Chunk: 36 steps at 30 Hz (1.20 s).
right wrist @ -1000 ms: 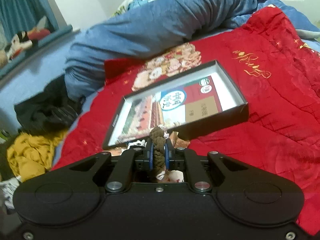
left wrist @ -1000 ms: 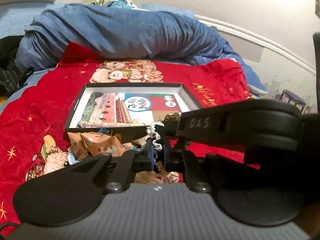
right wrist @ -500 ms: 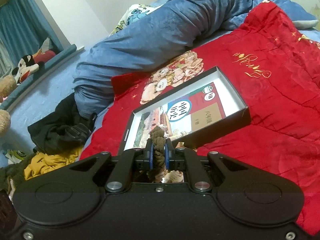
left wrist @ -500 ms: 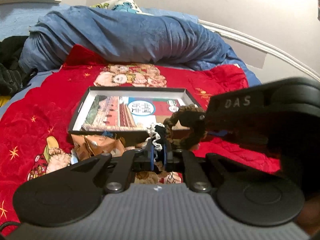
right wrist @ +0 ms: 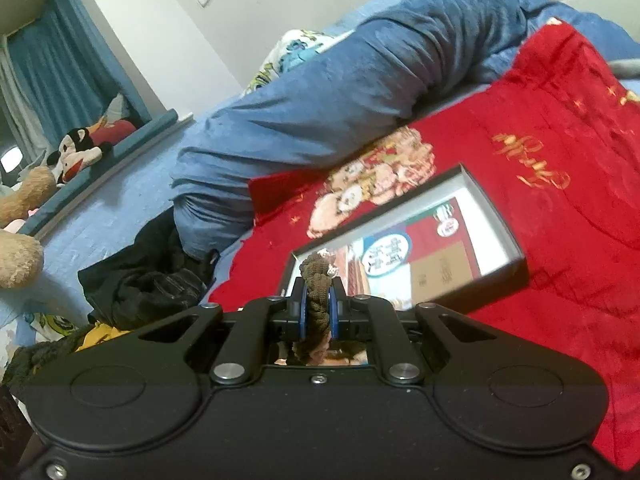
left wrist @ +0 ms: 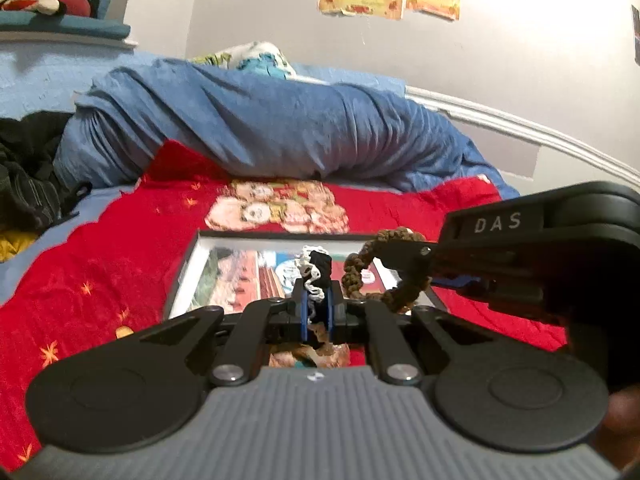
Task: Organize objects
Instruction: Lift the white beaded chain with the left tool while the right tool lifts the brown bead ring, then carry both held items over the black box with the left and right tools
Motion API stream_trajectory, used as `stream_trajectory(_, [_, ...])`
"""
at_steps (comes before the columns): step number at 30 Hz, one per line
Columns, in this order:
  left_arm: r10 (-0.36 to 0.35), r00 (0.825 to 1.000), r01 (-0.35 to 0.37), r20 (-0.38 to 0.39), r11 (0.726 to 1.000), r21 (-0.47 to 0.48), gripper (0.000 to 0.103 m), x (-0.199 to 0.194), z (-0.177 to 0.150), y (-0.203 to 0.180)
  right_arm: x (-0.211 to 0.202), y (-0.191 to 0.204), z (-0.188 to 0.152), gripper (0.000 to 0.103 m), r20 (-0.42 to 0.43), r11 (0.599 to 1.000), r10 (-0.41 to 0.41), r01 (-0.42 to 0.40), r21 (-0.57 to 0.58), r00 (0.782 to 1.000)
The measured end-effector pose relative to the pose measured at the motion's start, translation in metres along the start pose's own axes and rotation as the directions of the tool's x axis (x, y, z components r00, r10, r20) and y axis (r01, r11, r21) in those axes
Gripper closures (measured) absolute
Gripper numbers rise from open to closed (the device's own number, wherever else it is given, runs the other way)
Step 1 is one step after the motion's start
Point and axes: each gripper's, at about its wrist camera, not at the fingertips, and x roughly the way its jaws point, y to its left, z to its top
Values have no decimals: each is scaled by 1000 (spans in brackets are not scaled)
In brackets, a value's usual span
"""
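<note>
The left gripper point(left wrist: 316, 304) is clenched on a black scrunchie with white lace trim point(left wrist: 316, 274), its blue-edged jaws nearly together and the ruffled fabric bunching out above them. At its two o'clock the right gripper point(left wrist: 436, 266) reaches in, a black tool marked "DAS", pinching a brown knitted scrunchie point(left wrist: 360, 268) that hangs as a bumpy open loop. In the right wrist view the right gripper point(right wrist: 318, 304) has its jaws pressed against that same ribbed brown scrunchie point(right wrist: 316, 292), squeezing it narrow. Both scrunchies are held in the air just before the shallow black rectangular cardboard box point(left wrist: 188, 264) with white inner walls point(right wrist: 492, 216), which lies at twelve o'clock, a glossy printed card flat on its bottom. The box rests on a red satin blanket with embroidered cartoon figures point(left wrist: 120, 256). Beyond, at twelve o'clock, lies a rumpled blue duvet roll point(left wrist: 260, 128).
</note>
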Motion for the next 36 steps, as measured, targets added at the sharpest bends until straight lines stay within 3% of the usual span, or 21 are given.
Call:
stream_trajectory(8, [46,997,-44,54,998,-33,91,6,22,19,9,13,10,92,19,999,11,-10,-35,1000])
stream_trajectory(19, [110,981,-108,160,994,-25,91,16,53,54,45,45,22,92,9,994,74,-73,-78,997])
stream_trajectory(26, [103,974,-103,203,995,-6,91,23,67,69,77,65,32,92,2,988,114,-113,-108,993])
stream_trajectory(31, [73,978,-69,197,997,-24,91,39,72,79,101,70,35,92,-15,984,123,-123,-125,992])
stream_trajectory(36, [89,984,-81,153,995,-61,91,60,70,89,129,67,34,91,-51,984,115,-121,-131,992])
